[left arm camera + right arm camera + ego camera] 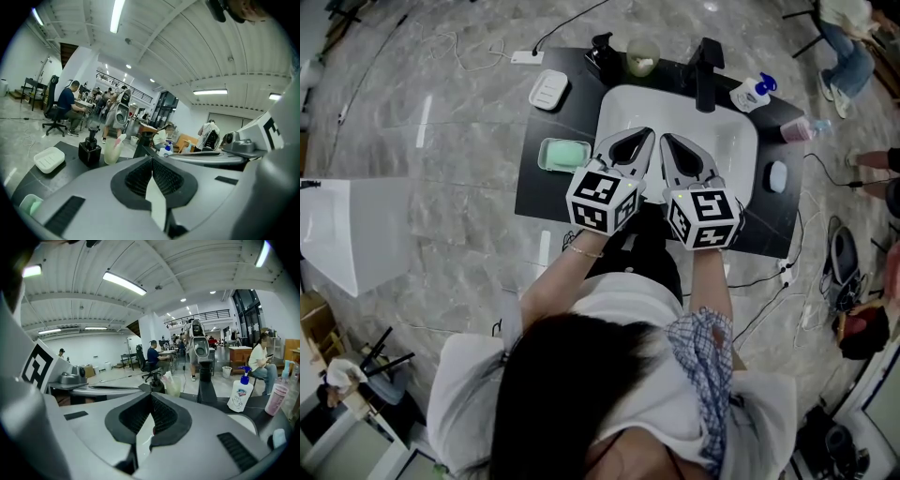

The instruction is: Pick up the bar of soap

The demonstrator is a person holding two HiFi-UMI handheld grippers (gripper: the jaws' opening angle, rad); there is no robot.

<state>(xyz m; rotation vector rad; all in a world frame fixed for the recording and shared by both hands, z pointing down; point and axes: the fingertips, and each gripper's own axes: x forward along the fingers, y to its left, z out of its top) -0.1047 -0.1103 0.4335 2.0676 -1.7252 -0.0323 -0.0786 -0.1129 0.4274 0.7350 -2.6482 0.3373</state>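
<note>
- Just off the left edge of the white basin (724, 141), the green bar of soap (564, 153) lies flat in a shallow dish (543, 152) on the black countertop (542, 199), roughly midway between its near and far edges.
- Nothing touches the soap or the dish.
- The left claw (643, 134) hangs over the near left part of the basin, its tips aimed at the far edge of the countertop.
- The soap sits near this claw's left flank, to the side of it rather than ahead of the tips, with a clear gap between them.
- In the left gripper view the jaws meet tip to tip with nothing between them, and the soap shows only as a green patch at the lower left.
- The right claw (668, 139) is just beside the left one, over the middle of the basin, pointing the same way.
- Its jaws are also pressed together and hold nothing.
- The left claw lies between the right claw and the soap.
- A white soap box (548, 89) rests near the far left corner of the countertop.
- A black pump bottle (602, 49), a pale cup (642, 58) and a black tap (705, 70) line the far edge.
- A white pump bottle (755, 92) and a pink bottle (806, 127) stand toward the far right corner.
</note>
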